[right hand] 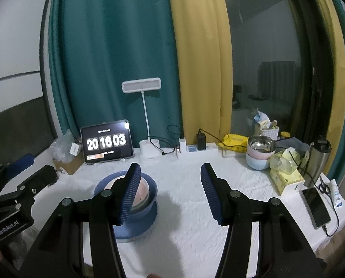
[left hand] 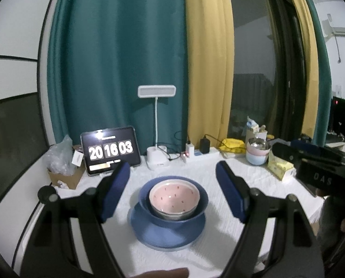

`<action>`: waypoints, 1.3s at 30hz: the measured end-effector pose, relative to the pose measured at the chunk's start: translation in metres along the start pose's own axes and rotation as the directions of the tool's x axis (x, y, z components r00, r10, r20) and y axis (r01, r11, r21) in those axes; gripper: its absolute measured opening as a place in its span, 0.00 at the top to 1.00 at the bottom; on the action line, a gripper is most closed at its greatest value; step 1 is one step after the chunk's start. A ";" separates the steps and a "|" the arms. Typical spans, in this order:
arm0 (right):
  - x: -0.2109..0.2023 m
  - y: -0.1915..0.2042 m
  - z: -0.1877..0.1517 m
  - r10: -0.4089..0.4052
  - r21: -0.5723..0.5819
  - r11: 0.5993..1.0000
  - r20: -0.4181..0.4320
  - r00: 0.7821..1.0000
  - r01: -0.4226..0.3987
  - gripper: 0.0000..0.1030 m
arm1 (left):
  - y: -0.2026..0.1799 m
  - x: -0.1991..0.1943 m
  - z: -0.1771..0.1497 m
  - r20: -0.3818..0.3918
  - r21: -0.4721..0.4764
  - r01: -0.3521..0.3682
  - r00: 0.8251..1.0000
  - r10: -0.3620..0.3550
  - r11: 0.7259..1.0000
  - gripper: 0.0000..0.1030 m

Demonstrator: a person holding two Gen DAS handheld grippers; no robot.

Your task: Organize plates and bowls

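A pink bowl (left hand: pixel 174 195) with small dots sits inside a blue bowl (left hand: pixel 172 217), which stands on a blue plate (left hand: pixel 149 234) on the white tablecloth. My left gripper (left hand: pixel 172 185) is open and empty, held above and in front of this stack. My right gripper (right hand: pixel 170 185) is open and empty, to the right of the stack (right hand: pixel 147 199); its left finger hides part of the pink bowl. A second stack of bowls (right hand: pixel 259 155), metal on pink on light blue, stands at the back right.
A tablet clock (right hand: pixel 106 142), a white desk lamp (right hand: pixel 149 150), a power strip with chargers (right hand: pixel 198 148) and a cardboard box (right hand: pixel 68 162) line the back. A tissue box (right hand: pixel 286 178), a metal tumbler (right hand: pixel 317 159), a phone (right hand: pixel 316 206) and scissors (right hand: pixel 323 186) lie at the right.
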State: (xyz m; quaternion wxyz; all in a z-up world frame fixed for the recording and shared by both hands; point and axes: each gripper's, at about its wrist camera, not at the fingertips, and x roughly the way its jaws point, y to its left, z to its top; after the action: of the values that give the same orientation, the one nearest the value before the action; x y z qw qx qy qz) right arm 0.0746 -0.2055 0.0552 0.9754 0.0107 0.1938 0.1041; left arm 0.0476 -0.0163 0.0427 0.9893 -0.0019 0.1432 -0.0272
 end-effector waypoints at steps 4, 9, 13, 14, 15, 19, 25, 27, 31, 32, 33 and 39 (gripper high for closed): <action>-0.010 0.002 0.006 0.000 -0.013 1.000 0.023 1.000 0.001 0.45 | 0.003 -0.006 0.006 0.019 -0.007 -0.007 1.000 0.007 1.000 0.24; -0.020 0.008 0.016 -0.001 -0.028 1.000 0.053 0.999 0.003 0.45 | 0.007 -0.009 0.012 0.036 -0.013 -0.022 0.999 0.022 1.000 0.24; -0.022 0.010 0.019 -0.001 -0.036 0.999 0.062 0.998 0.003 0.44 | 0.011 -0.012 0.017 0.050 -0.016 -0.033 0.998 0.034 0.999 0.24; -0.023 0.011 0.020 0.000 -0.038 0.999 0.063 0.998 0.003 0.44 | 0.013 -0.012 0.018 0.055 -0.020 -0.038 0.998 0.039 0.999 0.24; -0.022 0.011 0.020 0.000 -0.039 0.999 0.062 0.998 0.003 0.44 | 0.014 -0.012 0.018 0.057 -0.023 -0.040 0.998 0.041 0.999 0.24; -0.022 0.012 0.019 0.002 -0.039 0.999 0.060 0.998 0.001 0.44 | 0.018 -0.011 0.019 0.055 -0.033 -0.045 0.997 0.047 0.998 0.24; -0.022 0.012 0.019 0.003 -0.041 0.999 0.060 0.998 -0.001 0.44 | 0.018 -0.010 0.018 0.050 -0.030 -0.042 0.998 0.043 0.999 0.24; -0.021 0.012 0.019 0.004 -0.041 0.999 0.059 0.998 -0.001 0.44 | 0.018 -0.010 0.017 0.050 -0.028 -0.040 0.998 0.042 0.999 0.24; -0.021 0.013 0.018 0.005 -0.043 0.999 0.056 0.998 -0.002 0.44 | 0.017 -0.009 0.017 0.046 -0.028 -0.041 0.998 0.043 0.999 0.24; -0.021 0.013 0.018 0.005 -0.043 0.999 0.054 0.999 -0.002 0.44 | 0.017 -0.009 0.016 0.046 -0.028 -0.042 0.998 0.043 0.999 0.24; -0.021 0.013 0.017 0.005 -0.042 0.999 0.054 0.999 -0.003 0.44 | 0.017 -0.009 0.017 0.046 -0.029 -0.040 0.998 0.042 0.999 0.24; -0.021 0.013 0.017 0.004 -0.043 0.999 0.055 0.999 -0.002 0.44 | 0.017 -0.008 0.017 0.046 -0.029 -0.040 0.998 0.042 0.999 0.24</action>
State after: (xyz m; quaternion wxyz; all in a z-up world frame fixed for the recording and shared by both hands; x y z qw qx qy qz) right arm 0.0594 -0.1966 0.0801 0.9802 -0.0068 0.1648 0.1095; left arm 0.0454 0.0012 0.0607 0.9926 -0.0136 0.1205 -0.0048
